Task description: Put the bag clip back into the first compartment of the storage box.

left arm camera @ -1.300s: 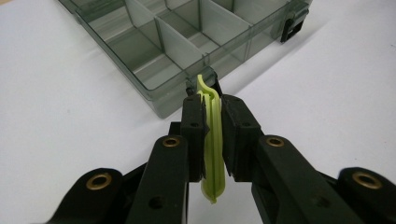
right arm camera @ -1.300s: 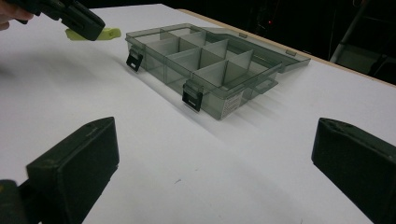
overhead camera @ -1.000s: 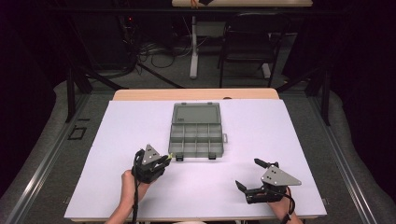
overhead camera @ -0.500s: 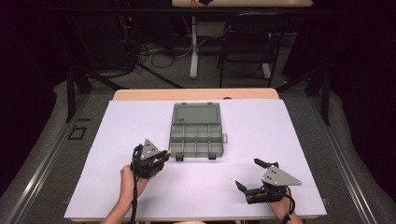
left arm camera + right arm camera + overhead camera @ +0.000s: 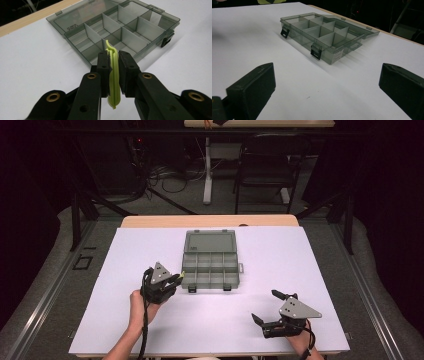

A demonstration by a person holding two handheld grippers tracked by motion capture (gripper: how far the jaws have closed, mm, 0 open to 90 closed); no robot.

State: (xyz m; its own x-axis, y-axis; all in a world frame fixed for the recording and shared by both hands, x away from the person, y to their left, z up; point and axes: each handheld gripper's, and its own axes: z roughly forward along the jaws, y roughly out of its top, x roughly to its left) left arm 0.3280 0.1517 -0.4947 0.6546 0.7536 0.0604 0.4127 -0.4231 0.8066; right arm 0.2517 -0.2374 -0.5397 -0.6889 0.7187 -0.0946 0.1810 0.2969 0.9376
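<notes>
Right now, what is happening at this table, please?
A person sits at a white table with a gripper in each hand. The left gripper is shut on a thin green strip and holds it at the near left corner of an open grey box, whose compartments look empty. The right gripper rests open on the table, apart from the box and holding nothing.

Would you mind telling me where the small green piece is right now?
The green piece is clamped in the left tool, just off the near-left corner of the open organizer box.
</notes>
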